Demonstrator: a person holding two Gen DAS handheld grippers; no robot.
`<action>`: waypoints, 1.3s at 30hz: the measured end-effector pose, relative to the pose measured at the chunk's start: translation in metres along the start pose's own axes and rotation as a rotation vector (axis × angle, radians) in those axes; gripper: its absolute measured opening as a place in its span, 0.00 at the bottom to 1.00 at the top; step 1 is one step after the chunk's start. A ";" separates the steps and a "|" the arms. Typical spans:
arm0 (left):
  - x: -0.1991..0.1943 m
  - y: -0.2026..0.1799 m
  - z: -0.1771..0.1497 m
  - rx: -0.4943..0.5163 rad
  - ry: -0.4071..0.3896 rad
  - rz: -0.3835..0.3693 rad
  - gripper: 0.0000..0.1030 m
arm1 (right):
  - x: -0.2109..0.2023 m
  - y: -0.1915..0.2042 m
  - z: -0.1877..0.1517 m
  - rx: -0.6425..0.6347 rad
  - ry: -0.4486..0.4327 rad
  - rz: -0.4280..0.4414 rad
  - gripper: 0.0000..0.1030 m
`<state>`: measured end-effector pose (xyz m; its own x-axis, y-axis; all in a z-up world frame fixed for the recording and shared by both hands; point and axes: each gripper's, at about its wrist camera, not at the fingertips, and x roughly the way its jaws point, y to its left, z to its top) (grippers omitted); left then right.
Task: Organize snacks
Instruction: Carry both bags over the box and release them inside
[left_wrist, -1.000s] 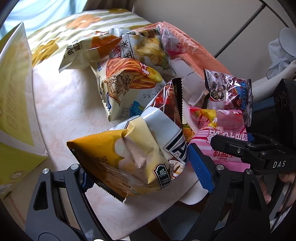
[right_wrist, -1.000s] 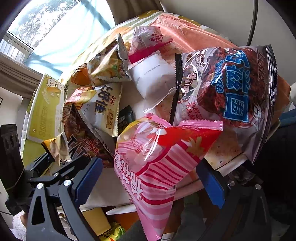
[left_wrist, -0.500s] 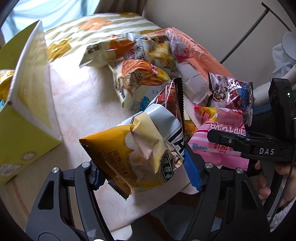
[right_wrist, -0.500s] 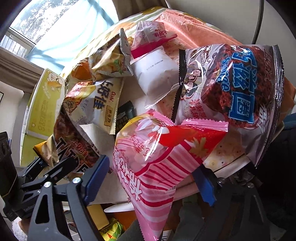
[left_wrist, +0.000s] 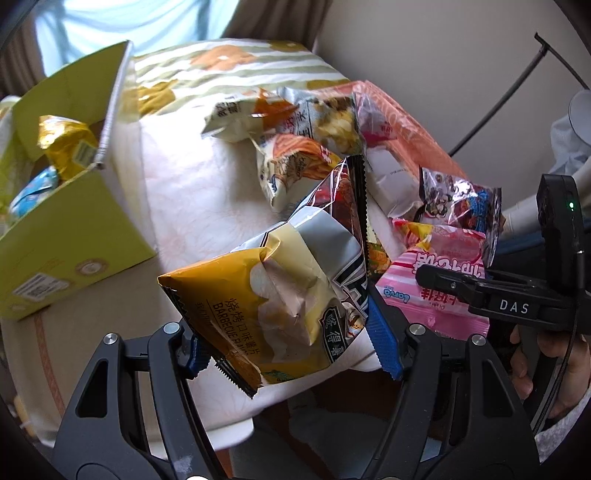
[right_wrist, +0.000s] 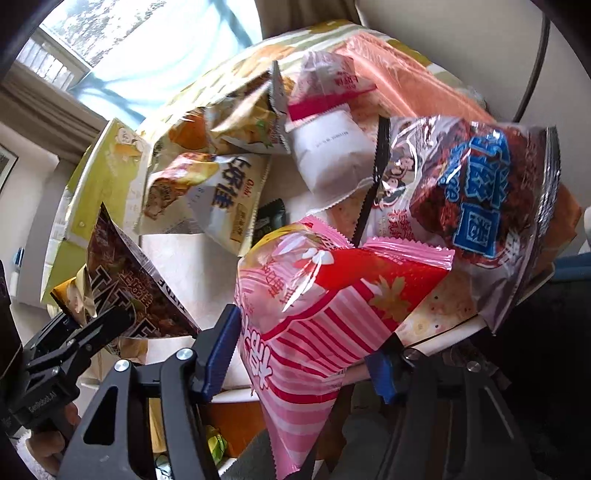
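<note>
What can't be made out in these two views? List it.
Left wrist view: most of the yellow box's contents, hidden by its walls.
Right wrist view: the black packet's label, too small.
Right wrist view: what lies below the table edge, behind the pink striped bag.

window (right_wrist: 147, 48): bright, top left | brown curtain (left_wrist: 273, 22): just right of window | plain wall (left_wrist: 424, 66): right of curtain | thin dark curved rod (left_wrist: 517, 85): against wall, far from window
</note>
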<state>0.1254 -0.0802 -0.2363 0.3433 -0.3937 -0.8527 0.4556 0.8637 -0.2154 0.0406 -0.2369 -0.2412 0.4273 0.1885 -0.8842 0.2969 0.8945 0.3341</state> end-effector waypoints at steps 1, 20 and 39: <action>-0.004 -0.001 -0.001 -0.004 -0.005 0.005 0.65 | -0.001 0.000 0.001 -0.006 -0.002 0.002 0.57; -0.132 0.030 0.022 -0.178 -0.240 0.168 0.65 | -0.071 0.073 0.056 -0.272 -0.125 0.115 0.57; -0.182 0.230 0.101 -0.313 -0.300 0.276 0.65 | -0.024 0.275 0.139 -0.437 -0.172 0.207 0.57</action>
<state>0.2506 0.1583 -0.0827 0.6574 -0.1715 -0.7338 0.0633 0.9829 -0.1730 0.2308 -0.0517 -0.0821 0.5846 0.3431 -0.7352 -0.1778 0.9383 0.2965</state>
